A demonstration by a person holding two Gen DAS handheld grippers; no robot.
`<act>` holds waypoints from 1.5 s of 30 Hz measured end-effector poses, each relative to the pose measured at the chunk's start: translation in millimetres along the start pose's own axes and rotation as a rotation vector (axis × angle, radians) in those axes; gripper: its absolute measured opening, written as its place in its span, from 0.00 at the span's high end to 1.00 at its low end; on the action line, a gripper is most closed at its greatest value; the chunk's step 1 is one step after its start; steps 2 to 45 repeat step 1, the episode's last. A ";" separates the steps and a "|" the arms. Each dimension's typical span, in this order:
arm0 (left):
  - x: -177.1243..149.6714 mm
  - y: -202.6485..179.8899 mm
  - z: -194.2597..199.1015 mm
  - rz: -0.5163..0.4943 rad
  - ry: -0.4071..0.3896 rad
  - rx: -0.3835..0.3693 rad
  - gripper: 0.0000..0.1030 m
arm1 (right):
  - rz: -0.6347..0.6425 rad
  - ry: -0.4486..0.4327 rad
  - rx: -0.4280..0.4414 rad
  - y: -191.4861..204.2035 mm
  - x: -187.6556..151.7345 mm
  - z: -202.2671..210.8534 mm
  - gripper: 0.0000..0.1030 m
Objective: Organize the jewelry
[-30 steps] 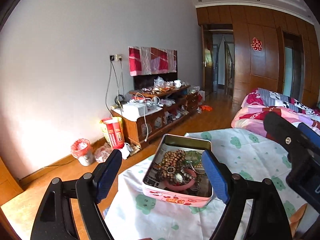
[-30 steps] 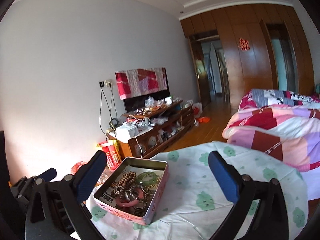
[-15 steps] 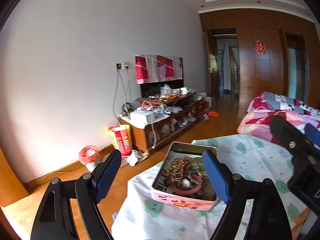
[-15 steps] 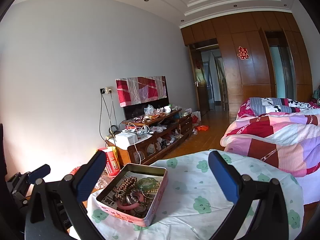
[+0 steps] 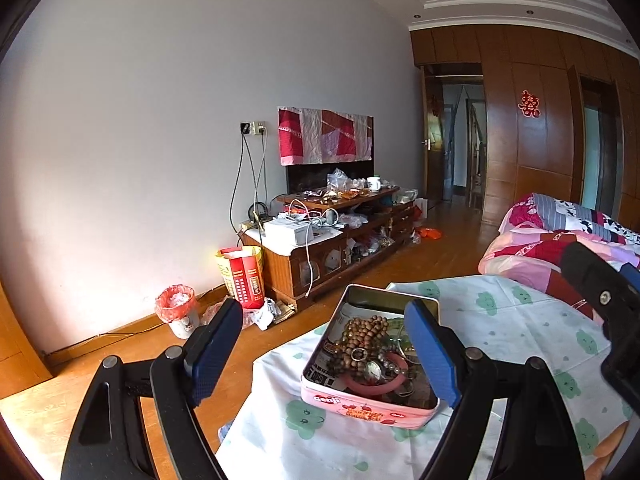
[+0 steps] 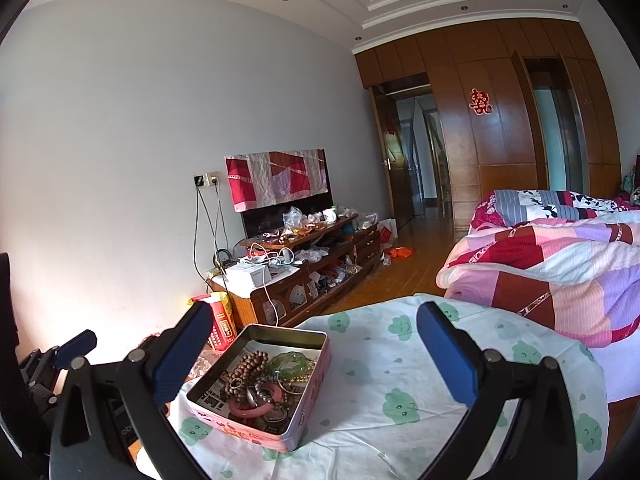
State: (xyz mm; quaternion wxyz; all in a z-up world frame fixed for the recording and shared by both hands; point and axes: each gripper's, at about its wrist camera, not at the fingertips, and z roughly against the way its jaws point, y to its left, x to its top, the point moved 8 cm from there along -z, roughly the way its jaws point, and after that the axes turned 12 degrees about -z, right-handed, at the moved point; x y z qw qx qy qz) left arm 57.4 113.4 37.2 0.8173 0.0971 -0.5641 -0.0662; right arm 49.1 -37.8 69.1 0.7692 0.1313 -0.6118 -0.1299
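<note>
A pink tin box sits open on the table near its left end. It holds a tangle of jewelry: brown wooden beads, a pink bangle, green bangles. The tin also shows in the right wrist view. My left gripper is open and empty, raised in front of the tin. My right gripper is open and empty, raised above the table to the right of the tin. The right gripper also shows at the left wrist view's right edge.
The table wears a white cloth with green prints. Its left edge drops to a wooden floor. A cluttered TV cabinet stands at the wall, a red-lined bin beside it. A bed with a patchwork quilt lies to the right.
Both grippers have tilted up and drawn back a little from the tin, so more wall and ceiling show. Both stay open and empty.
</note>
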 end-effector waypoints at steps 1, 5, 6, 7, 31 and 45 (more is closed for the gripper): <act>-1.0 0.1 -2.0 0.003 0.009 -0.001 0.19 | -0.002 0.002 -0.003 -1.0 -0.4 -0.7 0.00; -1.0 0.1 -2.0 0.003 0.009 -0.001 0.19 | -0.002 0.002 -0.003 -1.0 -0.4 -0.7 0.00; -1.0 0.1 -2.0 0.003 0.009 -0.001 0.19 | -0.002 0.002 -0.003 -1.0 -0.4 -0.7 0.00; -1.0 0.1 -2.0 0.003 0.009 -0.001 0.19 | -0.002 0.002 -0.003 -1.0 -0.4 -0.7 0.00; -1.0 0.1 -2.0 0.003 0.009 -0.001 0.19 | -0.002 0.002 -0.003 -1.0 -0.4 -0.7 0.00; -1.0 0.1 -2.0 0.003 0.009 -0.001 0.19 | -0.002 0.002 -0.003 -1.0 -0.4 -0.7 0.00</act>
